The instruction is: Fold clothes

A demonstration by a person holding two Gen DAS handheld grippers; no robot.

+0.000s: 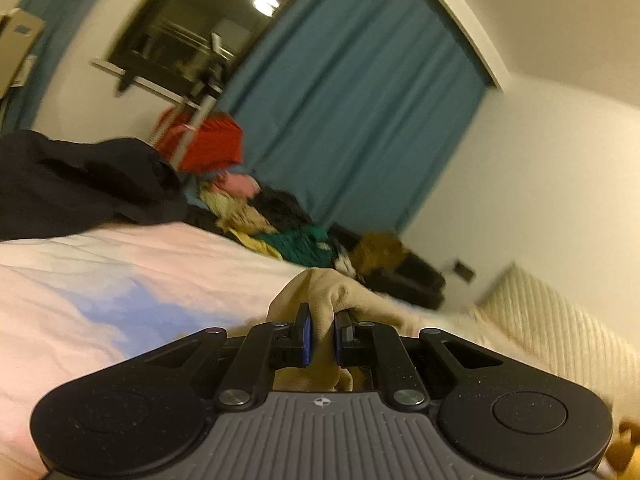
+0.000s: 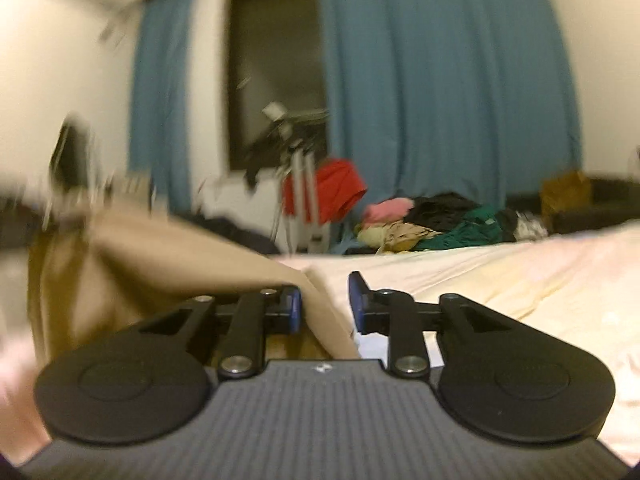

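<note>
Beige garment, soft and creased, lies bunched on the pale bedspread, a fold pinched tight by the left gripper, its edge running through the right gripper, jaws apart, only the left pad touching cloth; clothes pile beyond.

Beige garment: soft, plain tan cloth, bunched into a rounded fold that rises from the pale bed and trails off to the right as a rumpled band across the bedding. In the right wrist view the same garment hangs as a broad, blurred sheet, raised at the left and tapering down to a narrow creased edge low in the middle. A heap of unfolded clothes, pink, yellow, black and green, lies at the far edge of the bed.
</note>
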